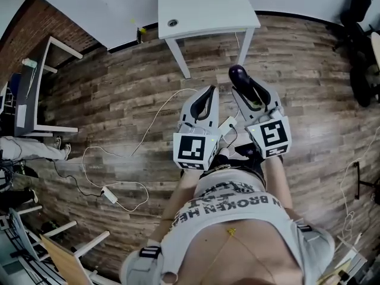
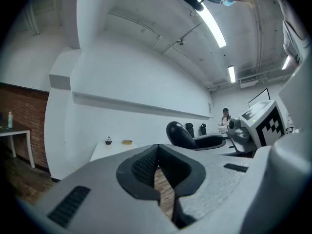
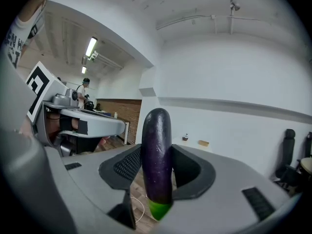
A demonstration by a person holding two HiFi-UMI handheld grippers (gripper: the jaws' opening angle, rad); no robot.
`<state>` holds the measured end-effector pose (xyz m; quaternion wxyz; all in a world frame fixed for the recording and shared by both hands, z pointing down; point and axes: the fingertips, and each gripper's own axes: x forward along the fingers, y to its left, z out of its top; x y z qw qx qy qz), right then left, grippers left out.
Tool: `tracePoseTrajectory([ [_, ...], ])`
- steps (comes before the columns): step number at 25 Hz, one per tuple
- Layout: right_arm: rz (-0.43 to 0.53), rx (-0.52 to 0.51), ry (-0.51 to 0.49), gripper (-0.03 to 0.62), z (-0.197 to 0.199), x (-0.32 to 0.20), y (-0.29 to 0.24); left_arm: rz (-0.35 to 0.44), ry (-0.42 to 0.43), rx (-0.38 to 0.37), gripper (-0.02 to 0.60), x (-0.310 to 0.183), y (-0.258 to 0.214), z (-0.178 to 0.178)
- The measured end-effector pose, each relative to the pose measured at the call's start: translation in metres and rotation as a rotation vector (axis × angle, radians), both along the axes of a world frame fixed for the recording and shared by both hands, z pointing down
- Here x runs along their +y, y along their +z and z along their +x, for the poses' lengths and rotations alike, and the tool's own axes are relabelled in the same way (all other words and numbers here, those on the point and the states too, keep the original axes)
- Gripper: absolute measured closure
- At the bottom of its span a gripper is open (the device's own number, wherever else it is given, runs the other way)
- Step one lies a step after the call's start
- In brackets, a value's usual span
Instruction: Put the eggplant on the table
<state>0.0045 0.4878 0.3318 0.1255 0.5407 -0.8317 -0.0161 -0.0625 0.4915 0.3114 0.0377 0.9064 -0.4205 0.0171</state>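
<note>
Both facing: white table (image 1: 202, 5) far ahead, so likely mid-carry.
Left gripper (image 2: 157, 152): jaws pressed together, empty, just held level alongside.
Right gripper (image 3: 157, 179): clamped around the eggplant (image 3: 157, 140), which is up in the air, well short of the table.
Eggplant: glossy dark purple, upright, green stem end down.

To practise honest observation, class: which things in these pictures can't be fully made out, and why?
- The eggplant: its stem end is partly hidden behind the right gripper in that gripper's view; the head view shows only its tip.
- Two small items on the white table: too small to name in either gripper view.
- A distant person: too small for detail in the left gripper view.
</note>
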Motion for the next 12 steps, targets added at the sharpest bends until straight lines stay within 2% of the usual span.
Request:
tracePoseTrajectory([
  [5, -0.009, -0.005, 0.024, 0.405, 0.000, -0.026, 0.004, -0.017, 0.017, 0.005, 0.578, -0.030, 0.010, -0.004],
  [12, 0.002, 0.004, 0.066, 0.405, -0.005, -0.087, -0.004, -0.003, 0.073, 0.019, 0.578, -0.102, 0.001, -0.004],
])
